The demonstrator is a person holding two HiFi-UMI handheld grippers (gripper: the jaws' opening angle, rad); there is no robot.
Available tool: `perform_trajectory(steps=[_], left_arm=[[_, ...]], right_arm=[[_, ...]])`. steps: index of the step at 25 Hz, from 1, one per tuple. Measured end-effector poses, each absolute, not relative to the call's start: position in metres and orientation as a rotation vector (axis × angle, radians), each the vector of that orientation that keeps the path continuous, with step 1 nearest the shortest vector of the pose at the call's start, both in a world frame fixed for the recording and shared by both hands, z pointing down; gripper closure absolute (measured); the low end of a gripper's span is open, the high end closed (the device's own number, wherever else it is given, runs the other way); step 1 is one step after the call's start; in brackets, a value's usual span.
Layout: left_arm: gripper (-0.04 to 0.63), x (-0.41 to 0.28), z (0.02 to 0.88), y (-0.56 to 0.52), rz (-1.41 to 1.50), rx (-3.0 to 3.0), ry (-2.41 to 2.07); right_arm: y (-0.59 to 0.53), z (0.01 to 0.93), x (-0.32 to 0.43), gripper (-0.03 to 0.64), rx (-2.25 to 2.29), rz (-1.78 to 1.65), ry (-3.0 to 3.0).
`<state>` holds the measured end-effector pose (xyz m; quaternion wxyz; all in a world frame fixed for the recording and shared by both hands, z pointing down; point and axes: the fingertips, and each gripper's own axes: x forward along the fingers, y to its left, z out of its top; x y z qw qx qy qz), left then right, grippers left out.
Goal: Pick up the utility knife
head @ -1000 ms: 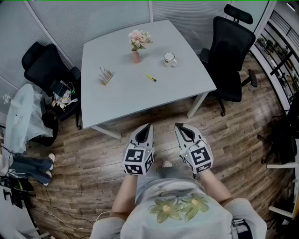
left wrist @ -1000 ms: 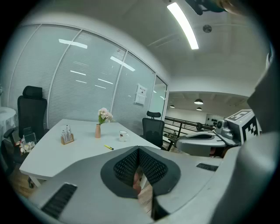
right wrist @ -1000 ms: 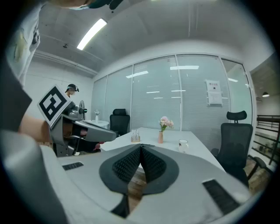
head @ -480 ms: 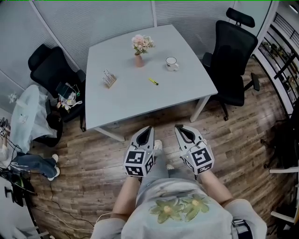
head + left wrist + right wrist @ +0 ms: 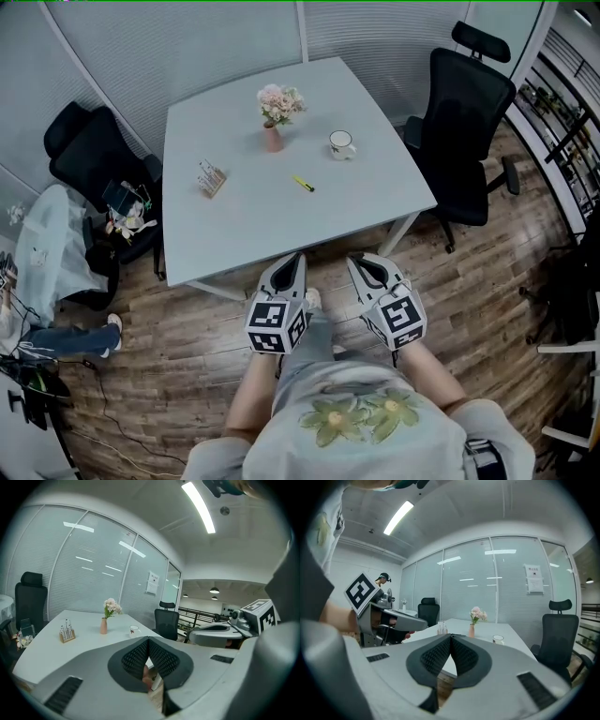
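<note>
1. Only the head view shows the utility knife (image 5: 302, 183). It is a small yellow sliver, probably lying flat, on the table (image 5: 234, 225) at 5 o'clock from the vase (image 5: 273, 139).
2. The left gripper (image 5: 296, 257) and right gripper (image 5: 355, 260) hang off the table's near edge, at 6 o'clock from the knife and well apart from it.
3. Each gripper view shows what the head view leaves vague: both pairs of jaws are pressed together, with nothing between them.

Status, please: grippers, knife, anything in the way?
Left gripper and right gripper shut, empty, by the table edge. Knife mid-table, untouched. Nothing in the way; mug, vase beyond.
</note>
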<state>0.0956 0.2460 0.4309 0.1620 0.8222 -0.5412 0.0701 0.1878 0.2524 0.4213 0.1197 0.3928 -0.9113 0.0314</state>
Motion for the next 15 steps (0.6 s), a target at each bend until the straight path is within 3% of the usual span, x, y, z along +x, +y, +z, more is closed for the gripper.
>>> perform_trajectory(steps=[15], left_arm=[[0.594,0.037,0.42,0.067,0.154,2.357,-1.539]], right_arm=[[0.071,0.397,0.135,0.614,1.194,0.018,-2.66]])
